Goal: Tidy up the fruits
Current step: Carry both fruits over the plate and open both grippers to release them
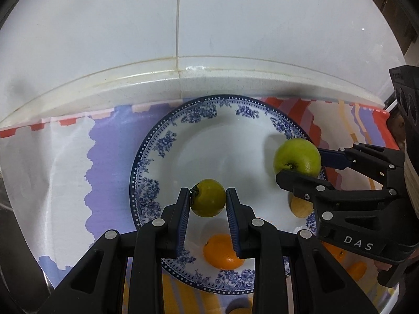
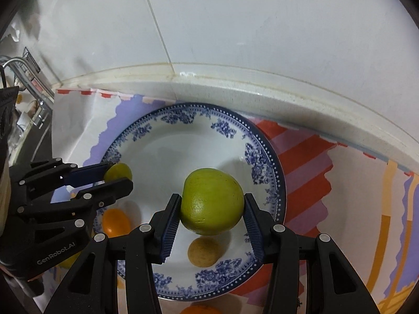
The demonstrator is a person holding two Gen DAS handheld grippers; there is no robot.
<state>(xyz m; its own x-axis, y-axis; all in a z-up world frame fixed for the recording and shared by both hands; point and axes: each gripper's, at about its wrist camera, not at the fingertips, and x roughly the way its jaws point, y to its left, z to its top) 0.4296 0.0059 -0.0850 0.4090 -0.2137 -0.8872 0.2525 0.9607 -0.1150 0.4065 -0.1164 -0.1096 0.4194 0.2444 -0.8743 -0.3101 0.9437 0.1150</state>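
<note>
A white plate with a blue floral rim (image 1: pixel 167 141) (image 2: pixel 259 157) lies on a patterned cloth. My left gripper (image 1: pixel 208 197) (image 2: pixel 119 176) is shut on a small yellow-green fruit (image 1: pixel 208 201) (image 2: pixel 119 171) above the plate's near left part. My right gripper (image 2: pixel 212 204) (image 1: pixel 301 163) is shut on a larger green apple (image 2: pixel 212 201) (image 1: pixel 297 155) above the plate's right part. An orange (image 1: pixel 222 252) (image 2: pixel 115 222) and a tan round fruit (image 2: pixel 203 252) (image 1: pixel 301 206) lie on the plate beneath the grippers.
The cloth (image 1: pixel 65 162) (image 2: pixel 353 183) has purple, red and yellow patches. A white tiled ledge (image 1: pixel 183 81) and wall stand right behind the plate. More orange fruit (image 1: pixel 356 269) (image 2: pixel 200 309) lies off the plate's near side. A metal tap (image 2: pixel 28 78) is at far left.
</note>
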